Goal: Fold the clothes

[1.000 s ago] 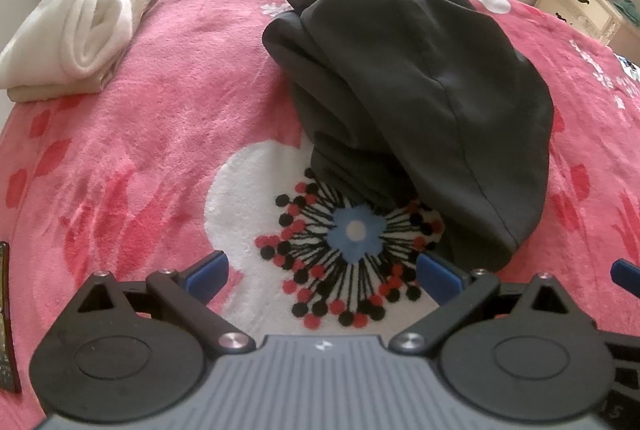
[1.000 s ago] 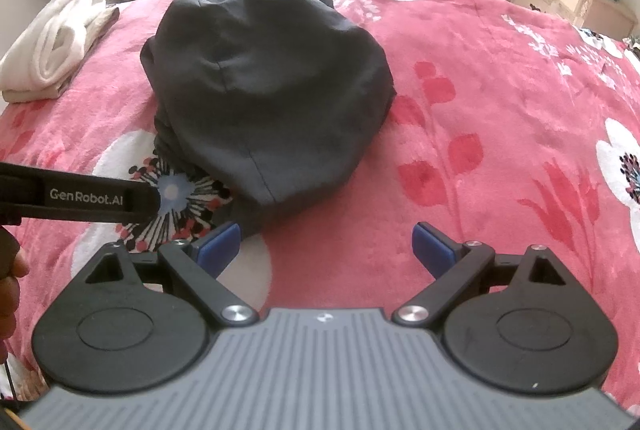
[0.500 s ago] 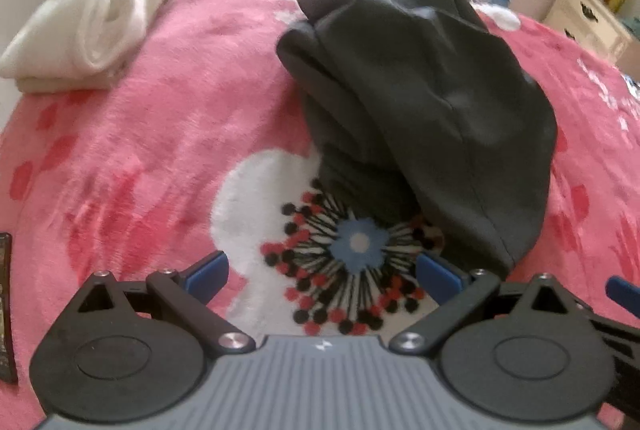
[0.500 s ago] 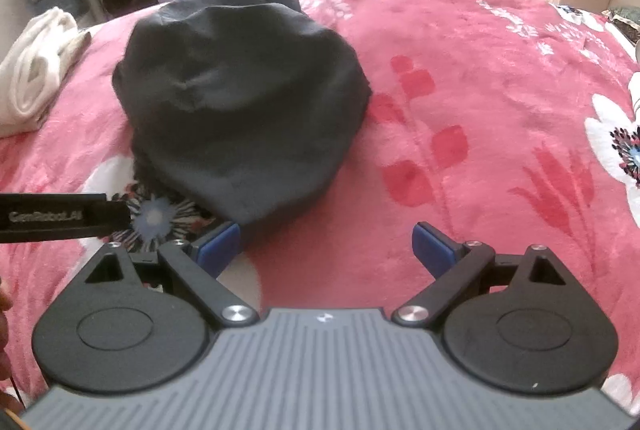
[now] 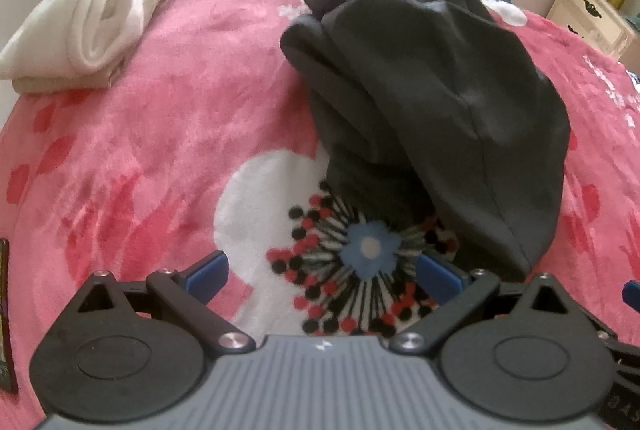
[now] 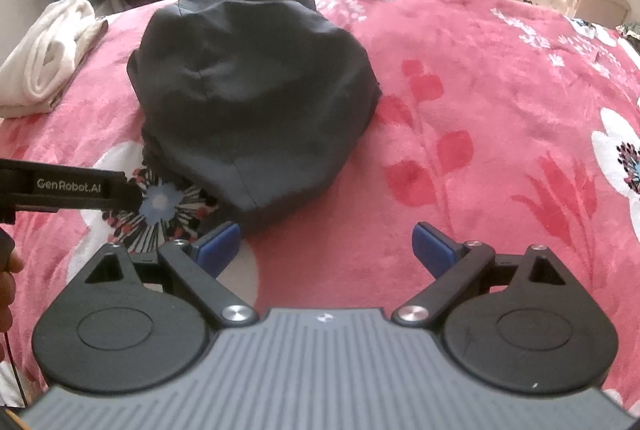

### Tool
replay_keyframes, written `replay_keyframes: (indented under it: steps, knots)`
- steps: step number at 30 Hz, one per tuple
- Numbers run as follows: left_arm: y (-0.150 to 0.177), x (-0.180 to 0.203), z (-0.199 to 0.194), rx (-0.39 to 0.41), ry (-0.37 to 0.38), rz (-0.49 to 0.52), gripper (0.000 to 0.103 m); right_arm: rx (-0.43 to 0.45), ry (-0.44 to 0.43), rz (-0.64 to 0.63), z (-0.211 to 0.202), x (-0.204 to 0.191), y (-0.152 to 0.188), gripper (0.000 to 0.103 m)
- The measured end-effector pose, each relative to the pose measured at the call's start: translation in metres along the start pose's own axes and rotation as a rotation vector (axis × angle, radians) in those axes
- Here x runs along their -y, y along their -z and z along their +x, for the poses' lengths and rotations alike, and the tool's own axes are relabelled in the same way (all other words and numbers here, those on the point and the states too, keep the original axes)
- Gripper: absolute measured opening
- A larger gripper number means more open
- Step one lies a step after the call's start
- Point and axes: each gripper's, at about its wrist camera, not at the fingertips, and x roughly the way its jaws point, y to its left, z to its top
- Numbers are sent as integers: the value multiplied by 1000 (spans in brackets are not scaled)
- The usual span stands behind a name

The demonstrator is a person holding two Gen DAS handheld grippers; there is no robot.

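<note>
Dark grey cloth (image 5: 432, 102) sits in a soft heap on the pink bed (image 5: 160, 158). In the left view it fills the upper right of the frame. In the right view it (image 6: 256, 102) lies in the upper middle. It is bunched and has many layers, so it does not look folded yet.

Both tongs are wide open and hold nothing. The left tongs (image 5: 322, 272) hang low over the white flower (image 5: 372, 246) on the blanket, near the heap's front edge. The right tongs (image 6: 326, 244) are near the heap's front edge too, a bit to its right.

What could go wrong? The heap is thick. If the tongs bite into the middle, they may grab many layers at once, and then the cloth would lift as a lump and not open out. If they pinch only a thin bit of edge, the smooth cloth could slip free. The blanket is fluffy, so tongs that go too low may catch the blanket with the cloth and drag it. The two tongs are near each other at the lower left of the right view, so they could bump. A pull toward the upper left of the frame could push the heap into the white towels (image 5: 92, 26) there. I cannot tell where the true corners of the cloth are, so a wrong pick is easy.
</note>
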Motion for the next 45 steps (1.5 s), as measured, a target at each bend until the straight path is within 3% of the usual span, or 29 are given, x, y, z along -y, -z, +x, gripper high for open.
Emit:
replay_keyframes:
  steps: [18,21,27,30,34,39,43,45]
  knots:
    - [-6,-6,11,-2,-41,26,101,23,-30,-49,5,-7,-3,93]
    - [-15,-11,10,46,0,47,101,74,-45,-64,3,-3,-16,93]
    - [-44,-24,8,221,28,96,101,193,-92,-141,8,-4,-70,93]
    - [-60,-31,12,297,35,87,101,229,-128,-226,16,-17,-95,93]
    - [-80,-41,25,332,42,33,100,262,-194,-296,30,-40,-120,93]
    - [-97,-54,46,324,65,-43,84,276,-267,-463,48,-76,-121,93]
    - [-102,-58,62,292,108,-76,59,268,-261,-533,66,-91,-117,91]
    - [-104,-56,71,275,126,-69,48,253,-250,-556,76,-97,-117,84]
